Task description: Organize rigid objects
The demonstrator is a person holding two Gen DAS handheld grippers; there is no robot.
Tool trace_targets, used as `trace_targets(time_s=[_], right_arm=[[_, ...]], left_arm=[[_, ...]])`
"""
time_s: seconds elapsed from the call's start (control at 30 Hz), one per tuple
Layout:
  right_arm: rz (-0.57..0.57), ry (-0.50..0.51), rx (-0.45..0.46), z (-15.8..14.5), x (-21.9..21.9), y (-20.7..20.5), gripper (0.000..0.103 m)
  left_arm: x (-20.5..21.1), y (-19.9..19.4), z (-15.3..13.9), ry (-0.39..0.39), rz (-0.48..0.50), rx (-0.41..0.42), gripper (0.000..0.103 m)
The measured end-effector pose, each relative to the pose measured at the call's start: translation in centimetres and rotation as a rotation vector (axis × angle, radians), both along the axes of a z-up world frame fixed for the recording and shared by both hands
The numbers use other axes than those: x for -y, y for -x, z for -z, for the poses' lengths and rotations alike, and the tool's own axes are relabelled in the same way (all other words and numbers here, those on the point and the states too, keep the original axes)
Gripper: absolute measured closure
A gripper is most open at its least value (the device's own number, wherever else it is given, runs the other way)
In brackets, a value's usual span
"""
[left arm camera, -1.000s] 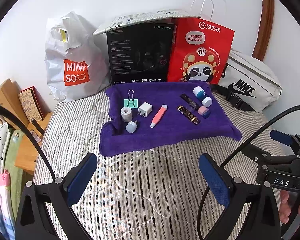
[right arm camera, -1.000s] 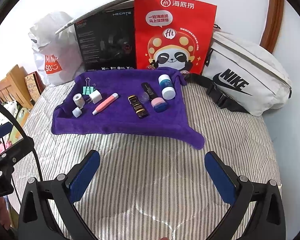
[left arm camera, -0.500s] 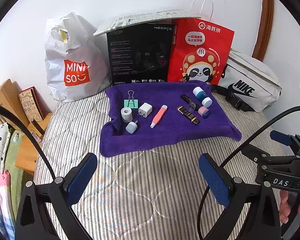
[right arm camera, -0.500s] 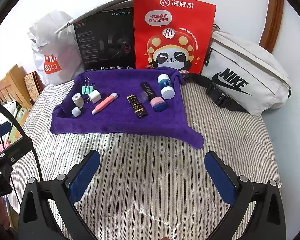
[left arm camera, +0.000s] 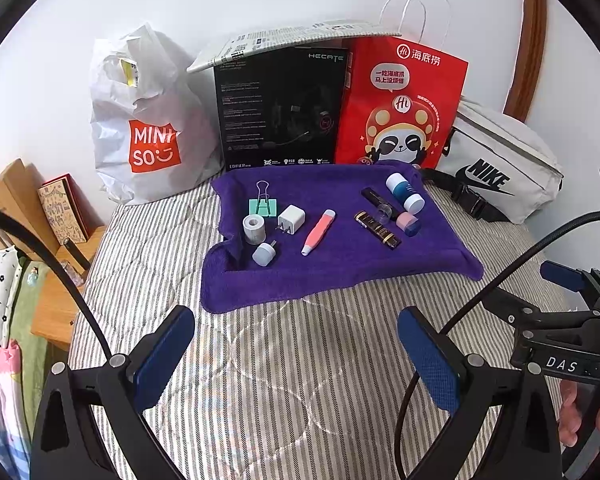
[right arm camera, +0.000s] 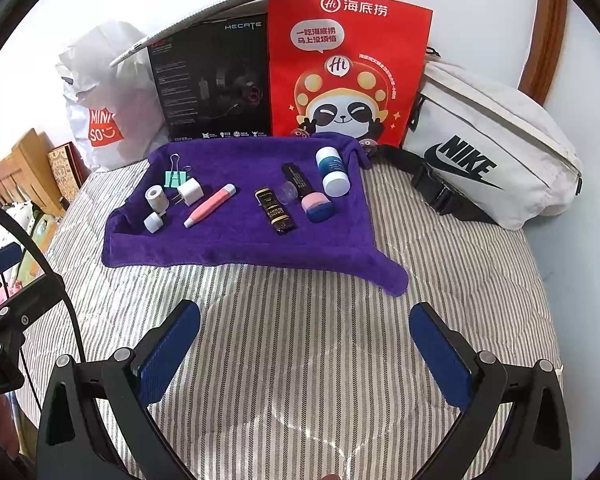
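1. Your left gripper (left arm camera: pixel 296 354) hovers over the striped bed (left arm camera: pixel 284 360) with its blue-padded fingers (left arm camera: pixel 164 354) spread wide apart and nothing between them.
2. Your right gripper (right arm camera: pixel 304 354) hangs over the same bed, its fingers (right arm camera: pixel 440 354) also wide apart and holding nothing; its black frame shows at the right side of the left wrist view.
3. Ahead of both grippers, a purple towel (right arm camera: pixel 236 248) lies on the bed toward its far edge and carries all the small things.
4. On the towel's left part sit a green binder clip (left arm camera: pixel 263 205), a white charger plug (left arm camera: pixel 291 219), a small roll of tape (left arm camera: pixel 254 229) and a little grey cap (left arm camera: pixel 264 255), close together.
5. A pink pen-shaped tool (right arm camera: pixel 210 205) lies near the towel's middle.
6. On the right part lie a black-and-gold tube (right arm camera: pixel 275 210), a black tube (right arm camera: pixel 296 176), a small clear cap (right arm camera: pixel 288 193), a pink-and-blue piece (right arm camera: pixel 318 206) and a blue-and-white bottle (right arm camera: pixel 332 176) on its side.
7. Along the far edge stand a white Miniso bag (left arm camera: pixel 148 128), a black box (left arm camera: pixel 280 108), a red paper bag (right arm camera: pixel 344 68) and a white Nike pouch (right arm camera: pixel 488 144).
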State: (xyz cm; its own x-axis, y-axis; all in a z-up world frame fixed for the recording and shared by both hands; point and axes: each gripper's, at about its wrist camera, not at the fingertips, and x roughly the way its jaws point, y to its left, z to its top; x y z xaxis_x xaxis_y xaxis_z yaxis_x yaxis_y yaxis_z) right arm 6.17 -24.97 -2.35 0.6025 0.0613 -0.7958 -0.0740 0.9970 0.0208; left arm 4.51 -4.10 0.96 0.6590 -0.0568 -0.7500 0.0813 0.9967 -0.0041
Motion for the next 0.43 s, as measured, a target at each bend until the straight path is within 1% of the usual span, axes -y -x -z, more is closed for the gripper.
trace_targets(time_s=[0.43], right_arm=[[0.004, 0.002, 0.001, -0.07, 0.33, 0.16, 0.000]], left_arm=[[-0.25, 0.12, 0.01, 0.000, -0.003, 0.002, 0.000]])
